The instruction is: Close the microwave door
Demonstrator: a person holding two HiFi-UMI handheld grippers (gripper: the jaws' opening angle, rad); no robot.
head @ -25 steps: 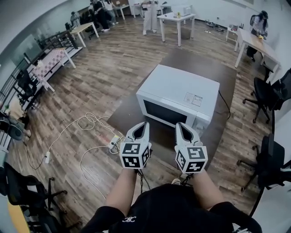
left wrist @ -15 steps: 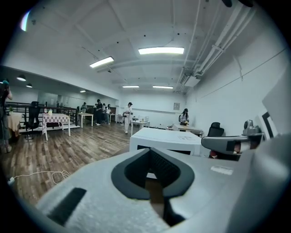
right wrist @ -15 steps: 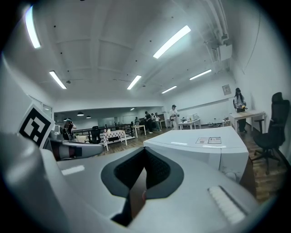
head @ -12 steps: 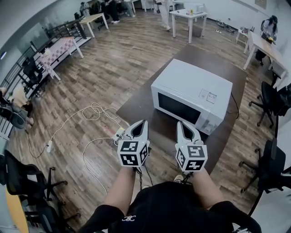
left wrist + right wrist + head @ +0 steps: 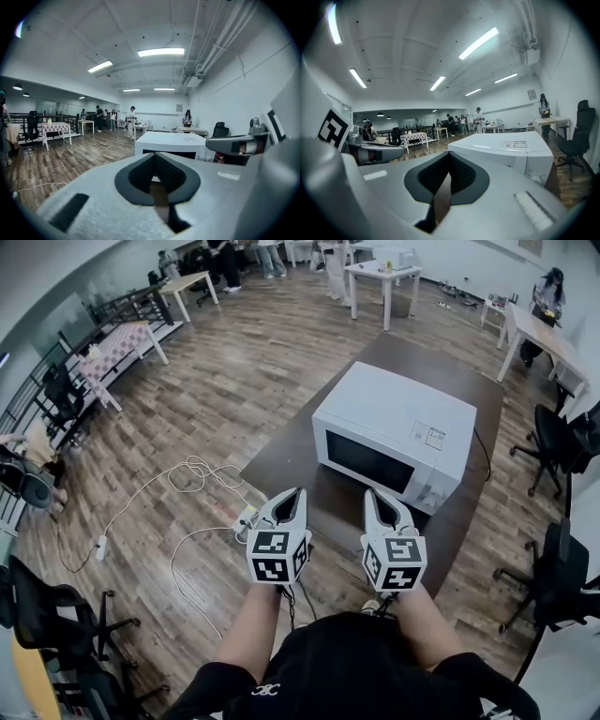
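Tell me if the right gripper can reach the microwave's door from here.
Probably yes: only bare table lies between the right gripper and the microwave, though it hangs short of the door.

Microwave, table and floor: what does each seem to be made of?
Microwave: smooth white casing with a faint, even sheen. It could be painted metal or plastic; the look leaves it open. Its dark window looks like glass.
Table: dark brown, matte, flat board, probably laminate or wood.
Floor: brown planks with visible grain and seams, wood or wood-look laminate.
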